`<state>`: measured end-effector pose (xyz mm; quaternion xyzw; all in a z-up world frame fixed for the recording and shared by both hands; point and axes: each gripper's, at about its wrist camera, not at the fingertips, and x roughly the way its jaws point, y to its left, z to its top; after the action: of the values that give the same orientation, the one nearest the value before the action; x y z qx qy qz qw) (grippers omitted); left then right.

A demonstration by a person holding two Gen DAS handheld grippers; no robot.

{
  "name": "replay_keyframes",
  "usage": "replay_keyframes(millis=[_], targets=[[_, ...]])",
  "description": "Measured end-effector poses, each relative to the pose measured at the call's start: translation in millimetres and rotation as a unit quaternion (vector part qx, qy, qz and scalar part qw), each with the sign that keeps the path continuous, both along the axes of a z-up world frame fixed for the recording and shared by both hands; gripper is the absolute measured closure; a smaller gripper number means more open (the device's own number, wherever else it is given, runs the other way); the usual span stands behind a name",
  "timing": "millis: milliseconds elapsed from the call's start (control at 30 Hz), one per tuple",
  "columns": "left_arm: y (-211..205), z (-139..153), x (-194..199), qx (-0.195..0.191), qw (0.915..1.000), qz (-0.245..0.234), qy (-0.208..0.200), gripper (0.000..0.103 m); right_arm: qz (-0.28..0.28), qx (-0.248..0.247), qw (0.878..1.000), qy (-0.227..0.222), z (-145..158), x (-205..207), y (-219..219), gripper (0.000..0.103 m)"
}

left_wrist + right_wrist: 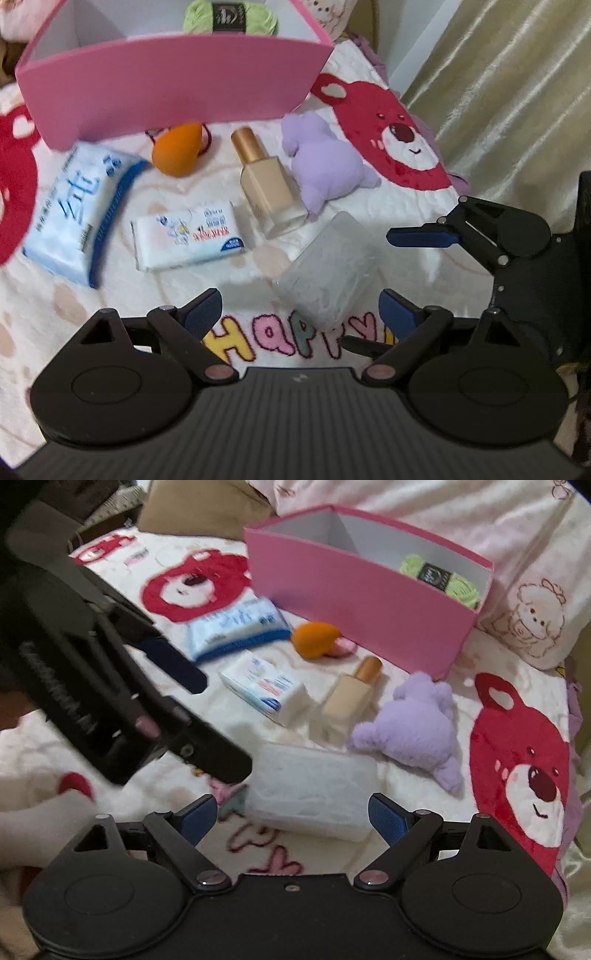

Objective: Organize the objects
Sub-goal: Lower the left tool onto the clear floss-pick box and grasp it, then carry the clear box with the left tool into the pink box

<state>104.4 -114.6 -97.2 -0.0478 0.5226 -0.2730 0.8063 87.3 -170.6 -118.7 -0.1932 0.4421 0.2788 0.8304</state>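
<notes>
A pink box (166, 88) (354, 602) stands at the back with a green yarn ball (231, 16) (439, 576) inside. In front of it lie a blue tissue pack (79, 210) (236, 627), an orange sponge (177, 149) (314, 638), a small white tissue pack (188, 236) (266, 686), a beige bottle (267, 184) (347, 701), a purple plush (325, 162) (413, 731) and a clear plastic case (328, 266) (314, 790). My left gripper (299, 314) is open and empty, just short of the case. My right gripper (290, 818) is open, its jaws on either side of the case's near end.
Everything lies on a white blanket (369, 122) (517, 738) with red bear prints. A gold curtain (509, 92) hangs at the right. Pillows (480, 524) lie behind the box. The right gripper (417, 273) shows in the left view, the left one (110, 664) in the right view.
</notes>
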Motion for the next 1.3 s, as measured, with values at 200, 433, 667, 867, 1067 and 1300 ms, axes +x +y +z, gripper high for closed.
replay_keyframes(millis=[200, 433, 667, 867, 1067, 1300], targets=[[-5.4, -20.1, 2.1, -0.021, 0.9994, 0.025, 0.009, 0.024, -0.027, 0.003, 1.000, -0.002, -24.6, 6.4, -0.6, 0.010], [-12.4, -37.5, 1.3, -0.031, 0.9987, 0.039, 0.003, 0.049, -0.042, 0.021, 0.999, 0.018, -32.6, 12.8, -5.2, 0.008], [-15.1, -45.1, -1.2, -0.059, 0.9968, 0.053, 0.013, 0.050, -0.039, 0.013, 0.999, 0.026, -43.2, 15.7, -2.3, 0.009], [-8.0, -37.9, -3.4, -0.077, 0.9958, 0.049, 0.012, 0.050, -0.055, 0.036, 0.997, 0.029, -34.5, 15.9, -5.9, 0.009], [-3.1, -6.0, -17.6, -0.048, 0.9978, 0.024, -0.038, 0.050, -0.073, 0.062, 0.995, 0.009, -11.2, 5.8, 3.4, 0.009], [14.1, 38.8, -31.0, -0.038, 0.9961, 0.006, -0.080, 0.052, -0.109, 0.077, 0.990, -0.040, 24.1, -8.9, 21.1, 0.009]])
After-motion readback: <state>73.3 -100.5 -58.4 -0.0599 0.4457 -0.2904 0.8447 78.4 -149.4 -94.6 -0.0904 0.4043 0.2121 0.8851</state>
